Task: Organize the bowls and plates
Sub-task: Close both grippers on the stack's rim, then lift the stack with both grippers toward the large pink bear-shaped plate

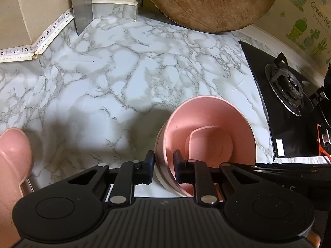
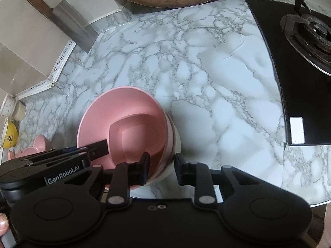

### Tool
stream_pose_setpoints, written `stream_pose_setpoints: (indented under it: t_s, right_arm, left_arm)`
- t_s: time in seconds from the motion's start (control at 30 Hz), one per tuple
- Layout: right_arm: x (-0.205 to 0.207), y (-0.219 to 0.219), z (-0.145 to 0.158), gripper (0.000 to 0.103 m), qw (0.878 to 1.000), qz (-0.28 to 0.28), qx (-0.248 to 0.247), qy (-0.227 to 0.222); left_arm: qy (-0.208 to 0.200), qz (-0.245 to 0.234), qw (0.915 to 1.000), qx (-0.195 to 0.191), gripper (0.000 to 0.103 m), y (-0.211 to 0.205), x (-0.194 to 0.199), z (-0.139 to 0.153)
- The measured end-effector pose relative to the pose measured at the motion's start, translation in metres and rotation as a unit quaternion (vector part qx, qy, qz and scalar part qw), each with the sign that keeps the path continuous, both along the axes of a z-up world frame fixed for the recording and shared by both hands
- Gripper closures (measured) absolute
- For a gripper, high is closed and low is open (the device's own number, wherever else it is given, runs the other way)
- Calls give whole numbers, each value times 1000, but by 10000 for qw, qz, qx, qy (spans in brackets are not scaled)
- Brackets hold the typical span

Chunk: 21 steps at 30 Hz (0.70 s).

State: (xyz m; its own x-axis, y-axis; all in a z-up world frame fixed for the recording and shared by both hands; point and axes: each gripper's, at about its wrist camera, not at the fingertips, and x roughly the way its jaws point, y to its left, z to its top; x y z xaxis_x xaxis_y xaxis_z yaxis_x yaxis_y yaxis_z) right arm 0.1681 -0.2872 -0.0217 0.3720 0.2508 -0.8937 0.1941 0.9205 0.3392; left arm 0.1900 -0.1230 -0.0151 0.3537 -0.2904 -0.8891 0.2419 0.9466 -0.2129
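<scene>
A stack of nested bowls, pink ones (image 1: 206,122) above a cream one, stands on the marble counter (image 1: 124,72). My left gripper (image 1: 164,161) straddles the stack's left rim, one finger outside and one inside, pads pressed on the wall. In the right wrist view the same stack (image 2: 124,113) sits at lower left. There my right gripper (image 2: 162,165) clamps the stack's right rim, with its left finger inside the top bowl and its right finger against the cream outer wall. A finger of the left gripper (image 2: 99,148) reaches into the bowl from the other side.
More pink dishes lie at the left (image 1: 14,155) (image 2: 35,146), beside a yellow bowl (image 2: 9,136) and a white cup (image 2: 10,107). A cleaver (image 2: 70,22) leans on the back wall. A round wooden board (image 1: 211,2) stands behind. A black gas hob (image 2: 306,62) borders the right.
</scene>
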Motion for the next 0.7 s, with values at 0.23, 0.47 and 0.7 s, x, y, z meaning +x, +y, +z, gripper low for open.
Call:
stream_pose_setpoints:
  t_s: [0.23, 0.47, 0.7]
  right_arm:
    - [1, 5, 3, 80, 9998, 43, -208, 3]
    - [1, 12, 12, 80, 9993, 179, -318, -75]
    - [3, 26, 27, 80, 9981, 401, -409, -214]
  left_arm:
    - [-3, -44, 10000, 84, 85, -1, -1, 1]
    - [-69, -2, 9999, 76, 85, 3, -4, 7]
    - [-147, 169, 9997, 101, 85, 14, -11, 21]
